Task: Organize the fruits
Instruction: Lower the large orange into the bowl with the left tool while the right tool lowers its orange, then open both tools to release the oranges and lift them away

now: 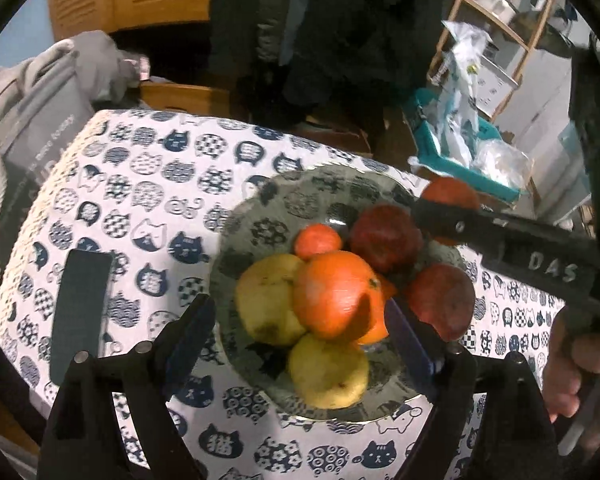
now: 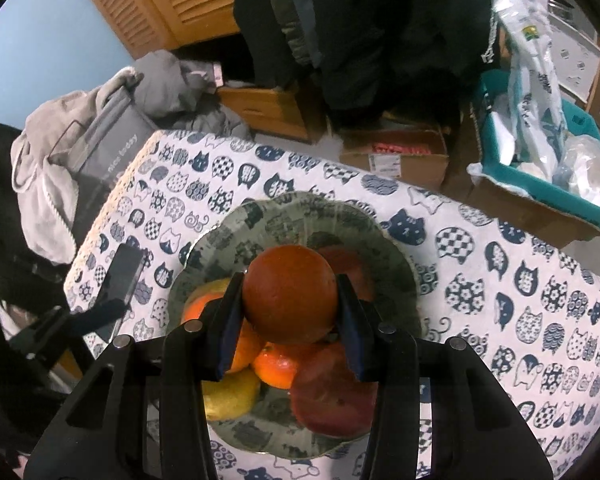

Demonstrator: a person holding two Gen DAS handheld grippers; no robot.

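Note:
A glass bowl (image 1: pixel 260 216) (image 2: pixel 404 276) on the cat-print tablecloth holds two yellow pears (image 1: pixel 266 304), a large orange (image 1: pixel 334 294), a small mandarin (image 1: pixel 317 240) and red apples (image 1: pixel 384 236). My right gripper (image 2: pixel 290 312) is shut on a dark orange (image 2: pixel 290 294) and holds it above the bowl; it also shows in the left wrist view (image 1: pixel 450 194) past the bowl's far right rim. My left gripper (image 1: pixel 300 332) is open and empty, its fingers either side of the fruit pile, just above the bowl's near side.
A black phone (image 1: pixel 82 312) (image 2: pixel 122 280) lies on the tablecloth left of the bowl. A teal box with plastic bags (image 2: pixel 540 176) and a cardboard box (image 2: pixel 400 156) stand beyond the table. Grey clothes (image 2: pixel 60 152) hang at the table's left edge.

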